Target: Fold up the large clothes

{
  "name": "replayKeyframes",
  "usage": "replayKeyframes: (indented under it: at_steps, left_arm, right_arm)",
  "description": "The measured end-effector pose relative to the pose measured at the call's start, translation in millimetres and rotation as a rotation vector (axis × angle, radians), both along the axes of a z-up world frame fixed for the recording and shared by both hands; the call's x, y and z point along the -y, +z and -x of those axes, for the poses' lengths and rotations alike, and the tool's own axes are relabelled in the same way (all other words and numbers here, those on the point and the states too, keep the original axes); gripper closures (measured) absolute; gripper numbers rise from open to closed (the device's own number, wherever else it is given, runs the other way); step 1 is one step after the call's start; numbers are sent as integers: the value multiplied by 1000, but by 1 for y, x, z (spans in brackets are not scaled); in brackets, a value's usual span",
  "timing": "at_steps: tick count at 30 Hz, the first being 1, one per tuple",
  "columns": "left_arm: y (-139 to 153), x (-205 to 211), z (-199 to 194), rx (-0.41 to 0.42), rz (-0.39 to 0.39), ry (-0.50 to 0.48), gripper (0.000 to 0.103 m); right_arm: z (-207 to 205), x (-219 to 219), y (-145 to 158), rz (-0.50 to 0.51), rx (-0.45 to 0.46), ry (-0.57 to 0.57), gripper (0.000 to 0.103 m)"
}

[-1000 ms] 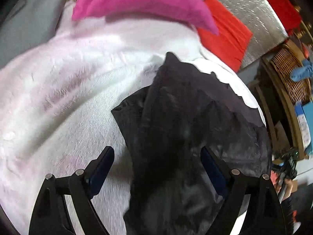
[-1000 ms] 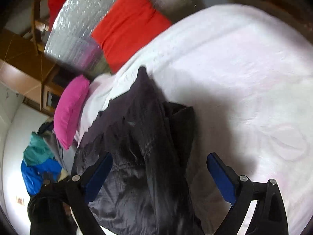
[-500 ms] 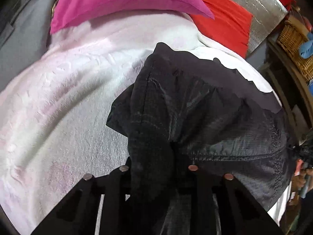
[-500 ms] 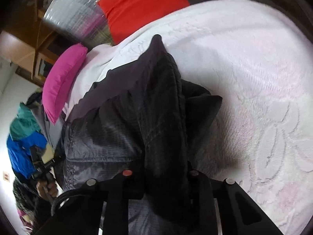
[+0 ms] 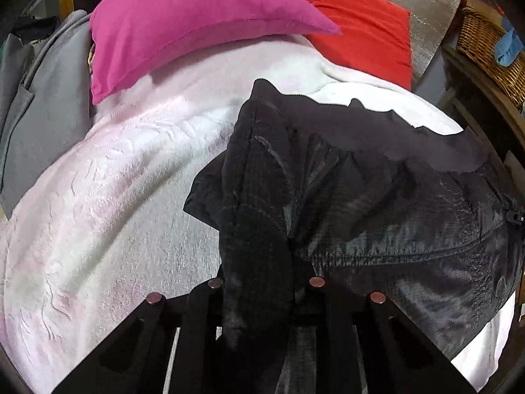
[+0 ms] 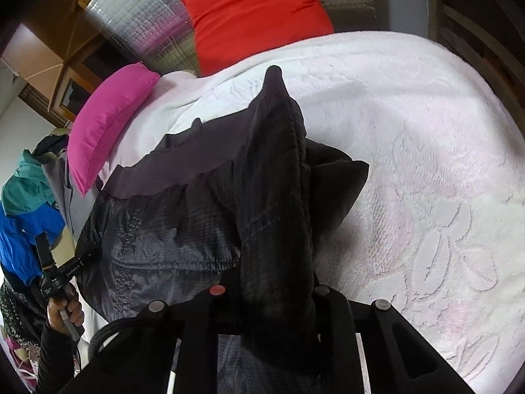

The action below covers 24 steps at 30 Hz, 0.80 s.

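Crinkled, glossy black jacket [image 5: 377, 223]

The black jacket [image 5: 377, 203], shiny and quilted with what looks like a matte grey lining, lies crumpled on the white bedspread [image 5: 115, 213], a thick fold bunched up toward each camera.

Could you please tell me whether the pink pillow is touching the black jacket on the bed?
Apart. The left wrist view shows a stretch of bare white bedspread between the pink pillow and the nearest edge of the black jacket.
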<state>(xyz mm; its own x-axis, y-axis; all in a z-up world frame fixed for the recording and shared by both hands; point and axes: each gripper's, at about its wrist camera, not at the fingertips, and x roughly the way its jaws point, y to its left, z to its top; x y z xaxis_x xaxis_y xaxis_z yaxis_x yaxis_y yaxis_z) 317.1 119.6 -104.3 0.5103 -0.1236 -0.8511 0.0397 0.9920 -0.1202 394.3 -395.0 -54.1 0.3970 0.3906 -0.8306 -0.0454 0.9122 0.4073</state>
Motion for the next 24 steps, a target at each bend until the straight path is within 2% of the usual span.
replayKeyframes:
  at_steps: [3, 8, 11, 15, 17, 20, 24]
  left_arm:
    - [15, 2, -1, 27, -7, -7, 85]
    - [66, 9, 11, 127, -14, -15, 86]
    - [95, 11, 31, 188, -18, -22, 86]
    - [119, 6, 72, 255, 10, -27, 86]
    - [120, 3, 91, 272, 28, -24, 86]
    - [107, 1, 115, 272, 58, -24, 86]
    - [64, 3, 138, 217, 69, -18, 86]
  right_arm:
    - [4, -2, 17, 3, 28, 19, 84]
    - [12, -19, 68, 13, 114, 63, 86]
    - [31, -23, 103, 7, 181, 85, 86]
    - [69, -9, 126, -11, 242, 86, 86]
    - [92, 1, 124, -24, 253, 77, 86]
    - [119, 14, 103, -46, 245, 59, 86]
    - [149, 24, 49, -77, 181, 26, 86]
